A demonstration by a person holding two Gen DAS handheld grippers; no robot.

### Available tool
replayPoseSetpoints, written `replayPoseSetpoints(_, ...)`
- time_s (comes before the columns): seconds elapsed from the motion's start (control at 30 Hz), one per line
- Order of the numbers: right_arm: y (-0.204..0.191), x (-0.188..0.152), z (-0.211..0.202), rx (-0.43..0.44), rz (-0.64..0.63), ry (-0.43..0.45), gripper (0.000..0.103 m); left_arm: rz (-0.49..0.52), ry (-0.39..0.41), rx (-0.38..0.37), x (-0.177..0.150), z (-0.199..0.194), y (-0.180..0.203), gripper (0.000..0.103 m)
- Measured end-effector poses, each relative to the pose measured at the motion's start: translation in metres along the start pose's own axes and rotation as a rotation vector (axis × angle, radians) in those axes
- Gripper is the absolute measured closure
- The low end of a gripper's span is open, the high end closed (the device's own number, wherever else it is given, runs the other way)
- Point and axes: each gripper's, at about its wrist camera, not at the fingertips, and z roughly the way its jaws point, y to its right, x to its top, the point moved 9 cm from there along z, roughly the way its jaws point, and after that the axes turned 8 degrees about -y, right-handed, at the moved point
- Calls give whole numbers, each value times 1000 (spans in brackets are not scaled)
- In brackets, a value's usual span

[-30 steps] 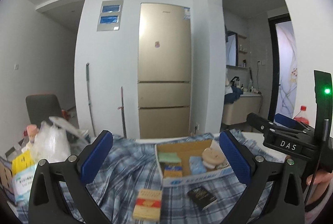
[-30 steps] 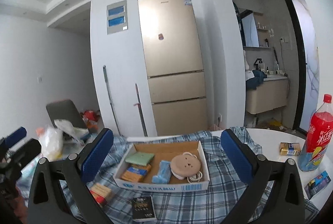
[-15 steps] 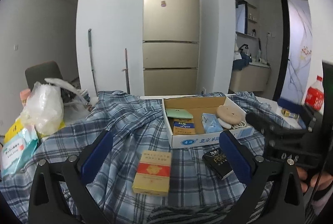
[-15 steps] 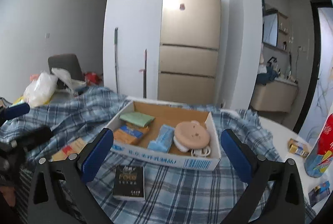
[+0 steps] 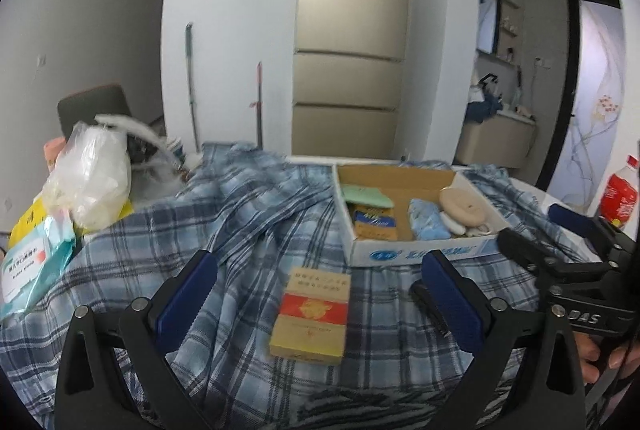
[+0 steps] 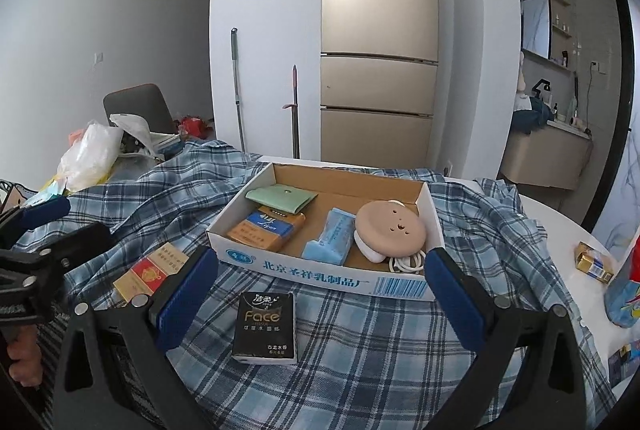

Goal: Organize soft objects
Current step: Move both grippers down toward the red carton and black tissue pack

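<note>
left wrist view is kinda motion-blurred, so the print on the yellow-and-red packet [image 5: 311, 314] can't be read. the black tissue pack [image 5: 428, 304] is mostly hidden behind the left gripper's finger [image 5: 450, 300]. in the right view the red bottle [image 6: 627, 284] is cut off by the edge, small packs [image 6: 622, 364] beside it too
</note>
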Motion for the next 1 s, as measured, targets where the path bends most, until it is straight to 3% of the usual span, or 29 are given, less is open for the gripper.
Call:
replayPoseSetpoints(0.1, -1, 2, 3, 10, 11, -13, 0, -57, -53, -38, -3, 12, -10, 1)
replayPoseSetpoints(0.3, -11, -3, 12, 39, -9, -59, 2, -97, -157, -116, -12, 33, -13, 22)
replayPoseSetpoints(0.5, -27, -22, 33, 86, -61, -185, 23, 5, -198, -92, -19, 40, 3, 33)
replayPoseSetpoints(0.7, -41, -41, 48, 99, -119, -283, 30, 115, -254, -77, -30, 47, 14, 55)
replayPoseSetpoints(1.0, -49, -55, 59, 103, -167, -356, 36, 106, -317, -59, -39, 61, 10, 56)
